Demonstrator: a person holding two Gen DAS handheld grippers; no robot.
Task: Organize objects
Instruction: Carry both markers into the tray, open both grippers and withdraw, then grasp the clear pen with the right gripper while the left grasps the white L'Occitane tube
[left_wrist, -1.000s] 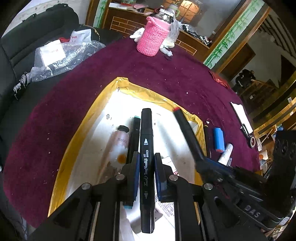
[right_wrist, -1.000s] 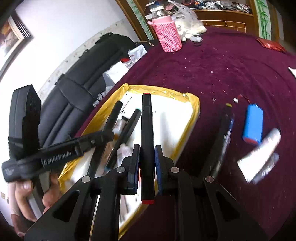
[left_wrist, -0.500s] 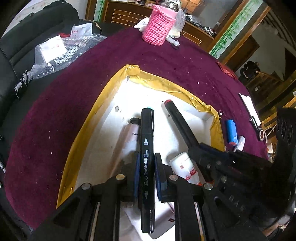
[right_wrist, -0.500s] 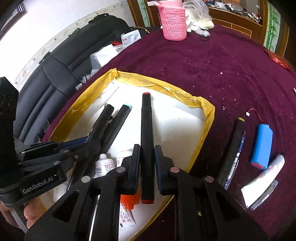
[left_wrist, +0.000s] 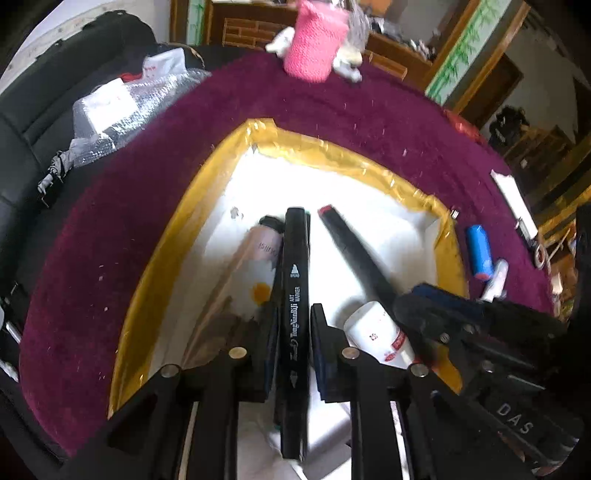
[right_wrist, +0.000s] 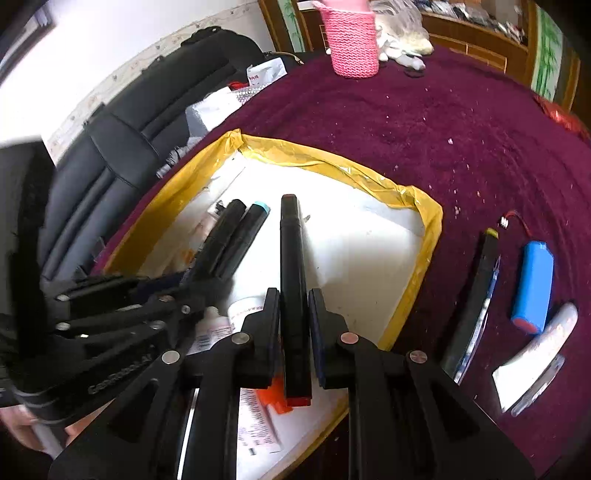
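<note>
The left gripper (left_wrist: 293, 332) is closed on a black art marker (left_wrist: 294, 295) that runs straight ahead between its fingers, its far end over the white floor of a yellow-taped box (left_wrist: 351, 158). Just left of that marker, inside the box, lies a pale cosmetic tube (left_wrist: 258, 258) with a dark cap; just right, a white bottle (left_wrist: 376, 332) with red print lies on the box floor. The right gripper (right_wrist: 293, 321) is likewise clamped on a black marker with red ends (right_wrist: 291, 280), held above the near right part of the same box, with an orange cap (right_wrist: 273, 398) and a printed white tube (right_wrist: 255, 424) below it. To its left, a teal-tipped marker (right_wrist: 247, 236) lies beside the one in the other gripper. Right of the right gripper, outside the box on the maroon tablecloth (right_wrist: 461, 129), lie a yellow-tipped black marker (right_wrist: 476, 295), a blue battery pack (right_wrist: 532, 284) with red wire, and a white tube (right_wrist: 535, 358). Far ahead stands a pink crocheted holder (right_wrist: 354, 40), with a black leather sofa (right_wrist: 129, 129) off to the left.
</note>
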